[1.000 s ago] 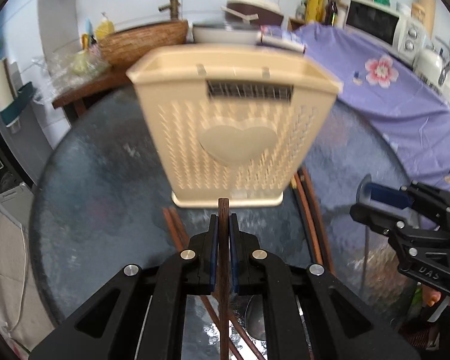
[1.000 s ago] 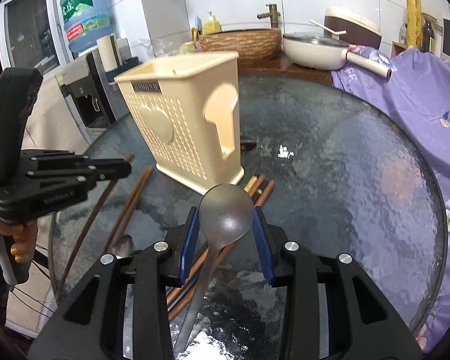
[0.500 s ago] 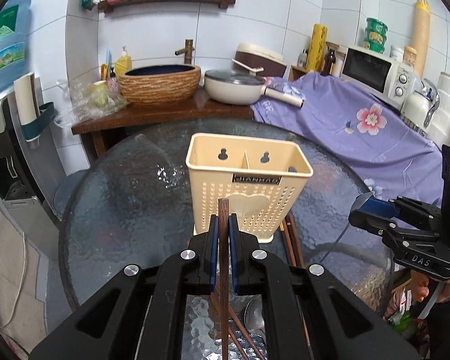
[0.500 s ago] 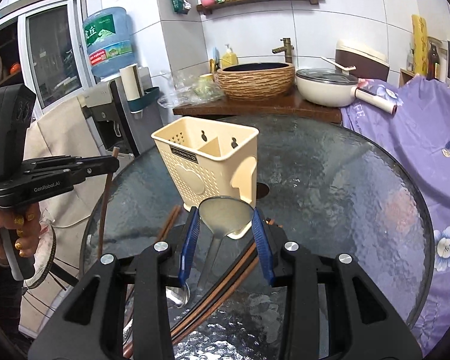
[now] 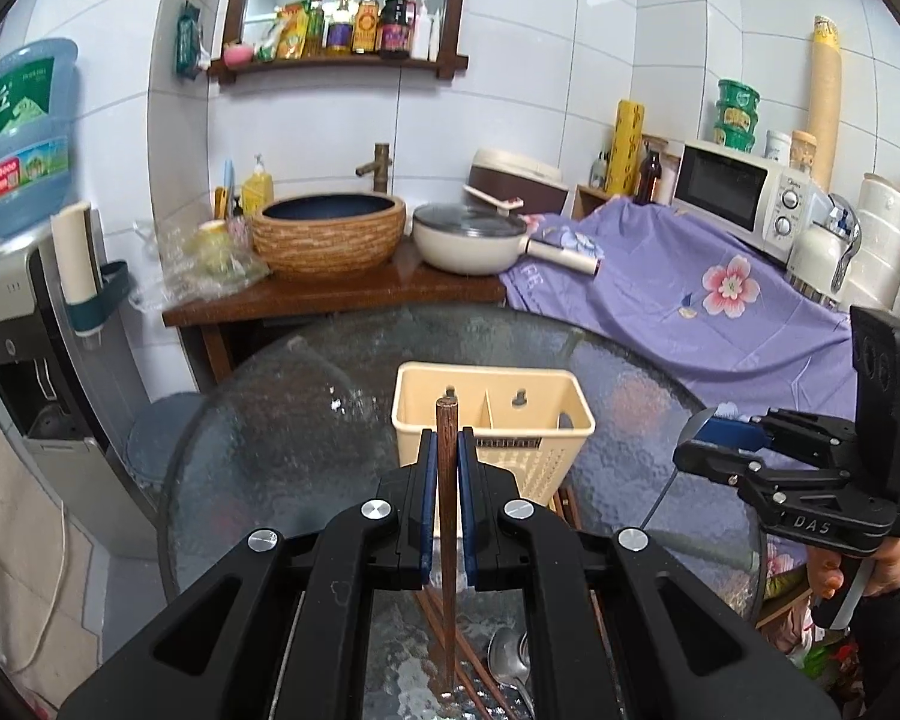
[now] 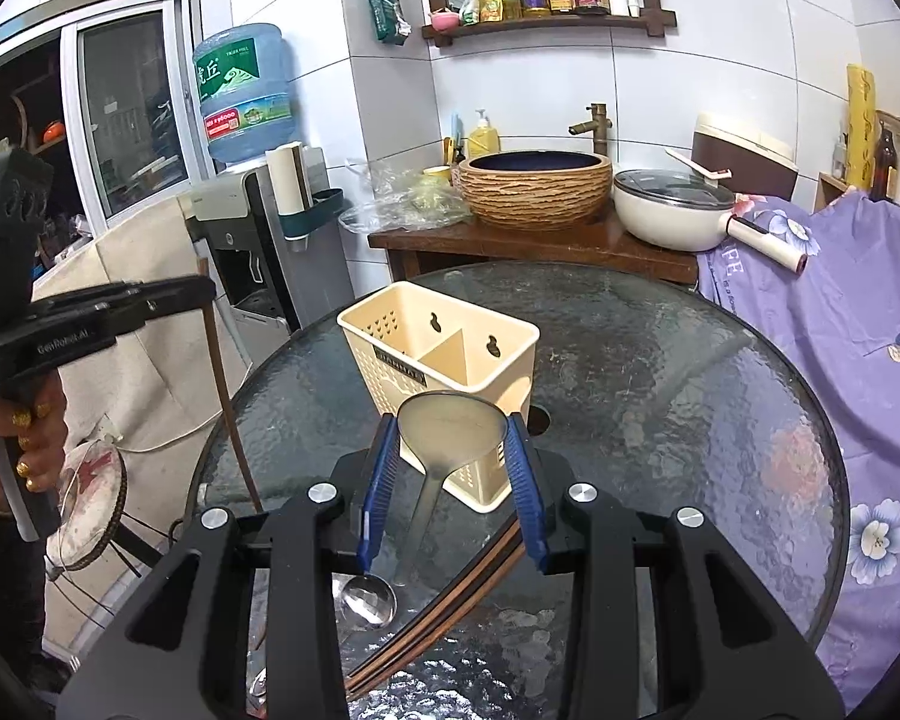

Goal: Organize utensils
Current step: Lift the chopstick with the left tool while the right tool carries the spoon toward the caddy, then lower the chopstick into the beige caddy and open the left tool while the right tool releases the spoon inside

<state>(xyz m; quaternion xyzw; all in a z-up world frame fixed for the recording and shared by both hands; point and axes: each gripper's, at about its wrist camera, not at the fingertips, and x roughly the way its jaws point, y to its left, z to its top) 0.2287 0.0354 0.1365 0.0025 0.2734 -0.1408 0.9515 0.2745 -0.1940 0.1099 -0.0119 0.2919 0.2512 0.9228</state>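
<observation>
A round worktop point(image 6: 660, 372) of dark, pebbled glass is seen from above, and near its middle a cream plastic utensil holder point(image 6: 450, 354) stands upright, rectangular, perforated on its walls and split by a divider into two open-topped compartments. Just beside the holder's base, brown wooden chopsticks point(image 6: 450, 594) lie flat in a bundle, with a small metal spoon point(image 6: 368, 600) next to them. The left tongs point(image 5: 444, 480) are clamped on a single dark wooden chopstick point(image 5: 447, 450), held raised over the worktop with its long axis running along the fingers and its blunt end toward the holder. The right tongs point(image 6: 453, 474) are closed on the bowl of a larger grey metal spoon point(image 6: 450, 432), bowl forward toward the holder, handle trailing back down between the blue-padded fingers point(image 6: 381, 474)
</observation>
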